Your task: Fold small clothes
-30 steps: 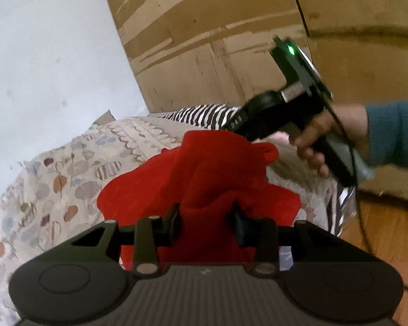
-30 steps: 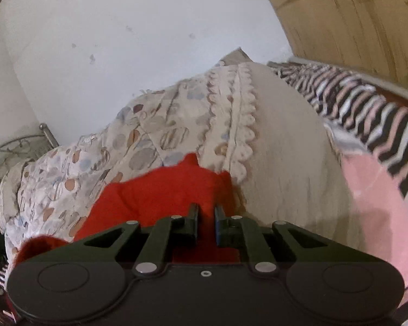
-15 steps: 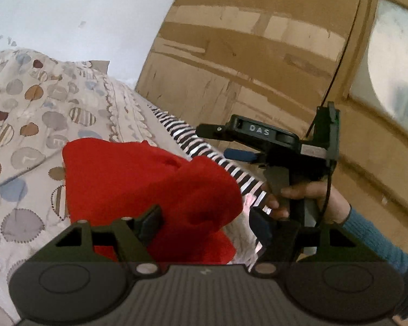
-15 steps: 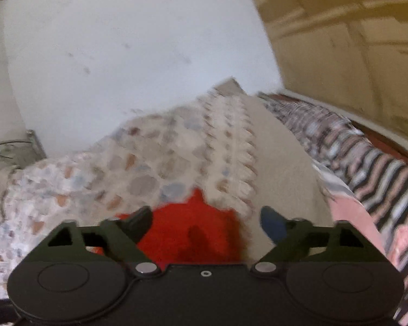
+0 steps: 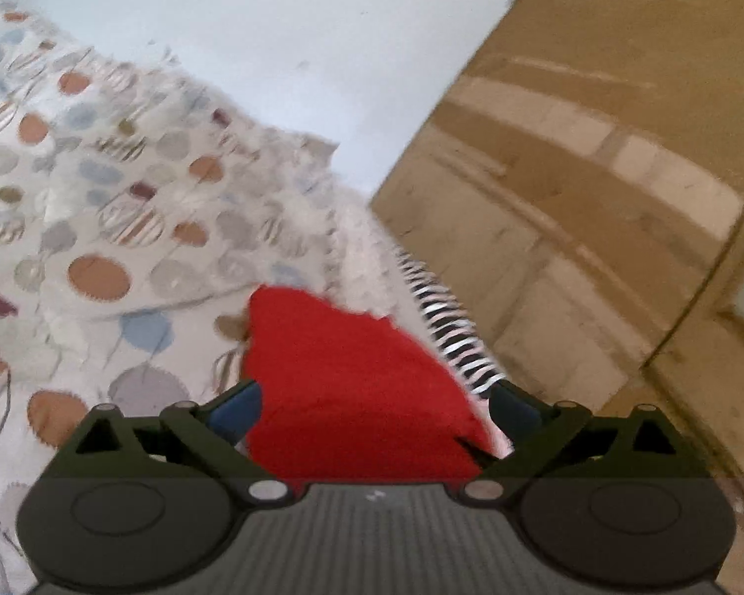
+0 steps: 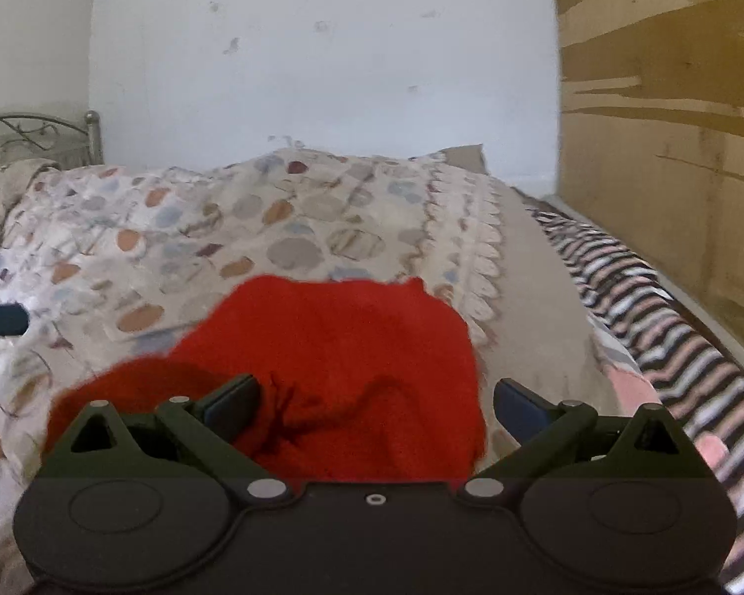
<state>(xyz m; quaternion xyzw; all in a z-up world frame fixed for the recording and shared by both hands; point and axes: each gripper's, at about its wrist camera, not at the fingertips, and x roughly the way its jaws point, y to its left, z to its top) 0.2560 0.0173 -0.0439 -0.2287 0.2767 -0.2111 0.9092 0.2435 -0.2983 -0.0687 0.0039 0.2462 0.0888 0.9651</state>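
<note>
The left claw (image 5: pixel 374 409) is opening, its jaws spread wide, with the red garment (image 5: pixel 352 386) lying between them but not pinched by the blue pads (image 5: pixel 233 409). The right claw (image 6: pixel 374 404) stands wide too, and the garment (image 6: pixel 332 372) sits bunched between its pads, free of both (the pictures are blurred). It rests on the spotted quilt (image 6: pixel 282 233) of the bed. A striped cloth (image 6: pixel 669 317) runs along the bed's right edge, beside a brown panel (image 6: pixel 669 148).
</note>
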